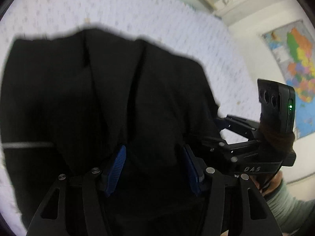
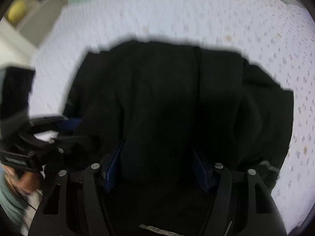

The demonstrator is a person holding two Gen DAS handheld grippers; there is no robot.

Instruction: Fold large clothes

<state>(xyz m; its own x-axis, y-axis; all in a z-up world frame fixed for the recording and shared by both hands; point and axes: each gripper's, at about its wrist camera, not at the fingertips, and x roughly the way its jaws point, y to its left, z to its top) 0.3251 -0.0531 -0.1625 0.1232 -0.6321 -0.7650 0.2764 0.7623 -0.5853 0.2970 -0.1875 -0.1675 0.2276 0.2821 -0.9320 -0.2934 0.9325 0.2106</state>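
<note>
A large black garment (image 1: 78, 88) lies folded in a bundle on a white patterned sheet (image 1: 137, 9). My left gripper (image 1: 154, 149) points down at its near edge, blue pads (image 1: 116, 169) apart, with the black cloth lying loose between and under them. My right gripper (image 2: 157, 145) hangs over the same garment (image 2: 167, 88), jaws also wide, cloth between them but not pinched. Each tool shows in the other's view: the right gripper (image 1: 222, 125) at the garment's right edge, the left gripper (image 2: 72, 125) at its left edge.
The sheet (image 2: 196, 9) stretches beyond the garment on all far sides. A colourful map (image 1: 295, 68) hangs on the wall to the right. A grey shelf with a yellow object (image 2: 16, 12) stands at the far left. A person's pale green sleeve (image 1: 285, 206) holds the right tool.
</note>
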